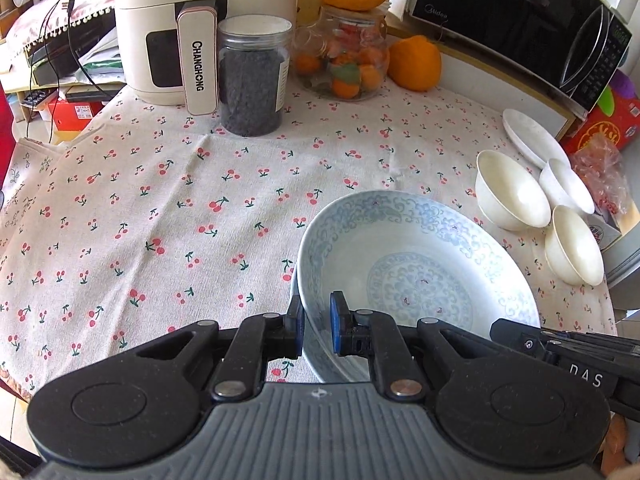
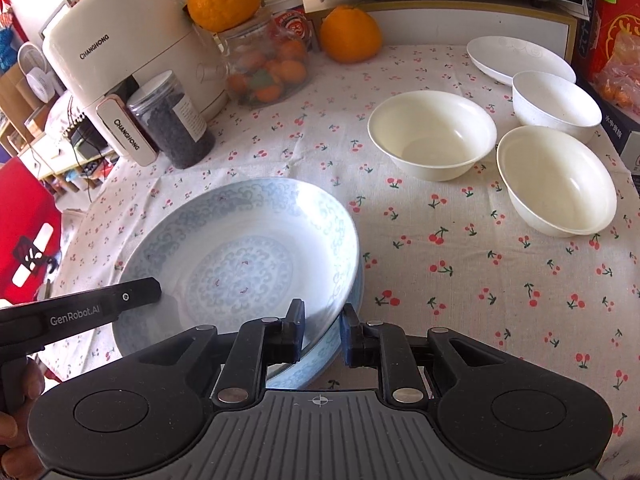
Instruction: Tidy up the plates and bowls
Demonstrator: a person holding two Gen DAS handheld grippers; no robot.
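A blue-patterned deep plate (image 1: pixel 416 264) sits on the cherry-print tablecloth; in the right wrist view (image 2: pixel 240 256) it rests on a second similar plate (image 2: pixel 344 336) beneath it. My left gripper (image 1: pixel 318 328) is shut on the top plate's left rim. My right gripper (image 2: pixel 322 334) straddles the plates' near right rim, pads close on it. Three cream bowls (image 2: pixel 432 132) (image 2: pixel 556 180) (image 2: pixel 556 104) and a white plate (image 2: pixel 516 58) stand at the right. The left gripper's body (image 2: pixel 80 312) shows in the right wrist view.
A white air fryer (image 1: pixel 200 28), a jar of dark beans (image 1: pixel 252 76), a glass jar of fruit (image 1: pixel 344 56) and oranges (image 1: pixel 416 64) line the back. A microwave (image 1: pixel 520 20) and red boxes (image 1: pixel 612 120) sit at the back right.
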